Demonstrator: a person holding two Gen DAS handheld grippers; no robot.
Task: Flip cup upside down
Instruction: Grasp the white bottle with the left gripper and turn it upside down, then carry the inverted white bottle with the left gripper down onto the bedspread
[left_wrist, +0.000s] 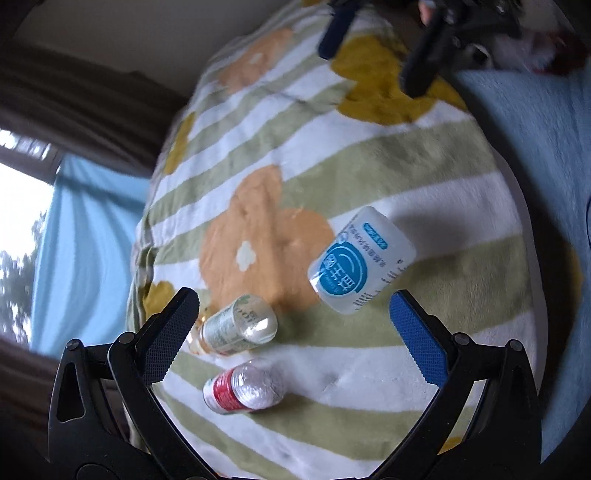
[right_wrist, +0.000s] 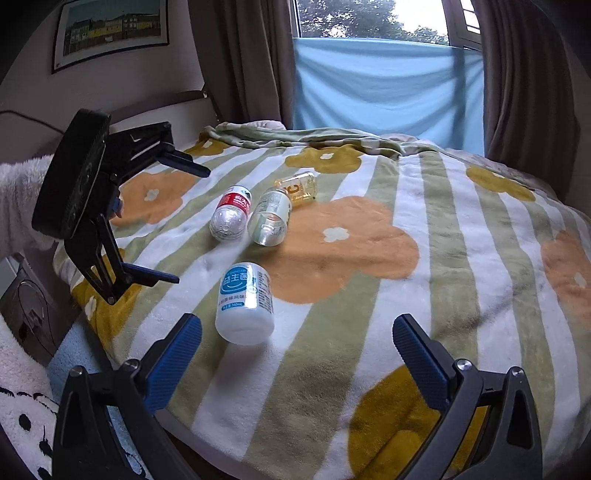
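White bottle (right_wrist: 244, 303) lies capless, seemingly empty, on the blanket (right_wrist: 461, 266).

Soft cloth below, shiny plastic on top.
Fleecy, matt striped blanket (right_wrist: 424, 258) over the bed; glossy white plastic bottle (right_wrist: 245, 306) with smooth blue label; clear, glinting plastic on red-labelled bottle (right_wrist: 231, 214), green-labelled bottle (right_wrist: 269, 218) and amber bottle (right_wrist: 299, 186). Matt black plastic on left hand-held gripper (right_wrist: 184, 221), ribbed blue pads (right_wrist: 173, 363) on right hand-held gripper (right_wrist: 297, 363). Thin matt blue cloth (right_wrist: 388, 81) at window.
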